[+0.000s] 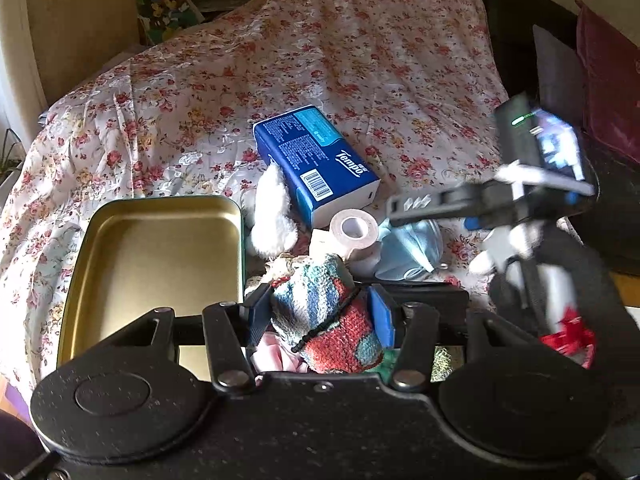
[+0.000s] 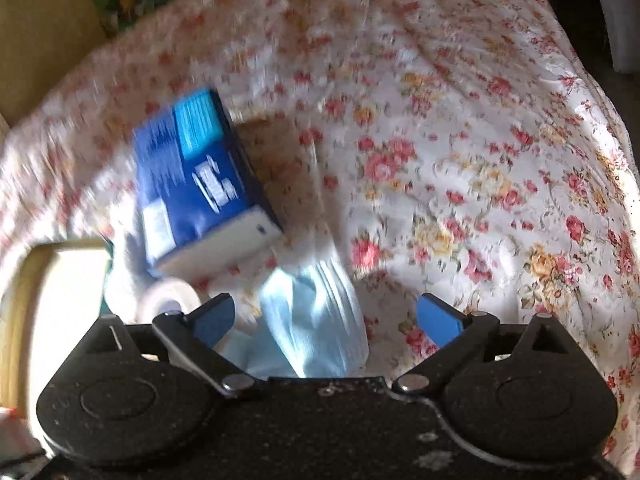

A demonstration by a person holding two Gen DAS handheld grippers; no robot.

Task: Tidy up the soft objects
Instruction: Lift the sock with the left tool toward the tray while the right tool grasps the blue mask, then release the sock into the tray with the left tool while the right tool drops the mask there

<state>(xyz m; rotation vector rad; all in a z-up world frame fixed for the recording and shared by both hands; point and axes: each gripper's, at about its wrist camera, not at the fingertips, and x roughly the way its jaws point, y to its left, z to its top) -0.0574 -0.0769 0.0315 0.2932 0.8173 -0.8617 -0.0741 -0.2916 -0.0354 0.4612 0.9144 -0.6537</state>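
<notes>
Judging from how things lie, the sorting is barely begun: the gold tin on the flowered bedspread holds nothing that the left wrist view shows. The left gripper has its fingers closed narrow on a striped knitted cloth, held near the tin's right edge, over what looks like more fabric, pink and green. Still loose on the bed, close together beside the tin, are a blue tissue pack, a white fluffy thing, a tape roll and a light blue face mask. The right gripper hovers with fingers spread wide on either side of that mask, holding nothing, so nearly everything remains to be put away
</notes>
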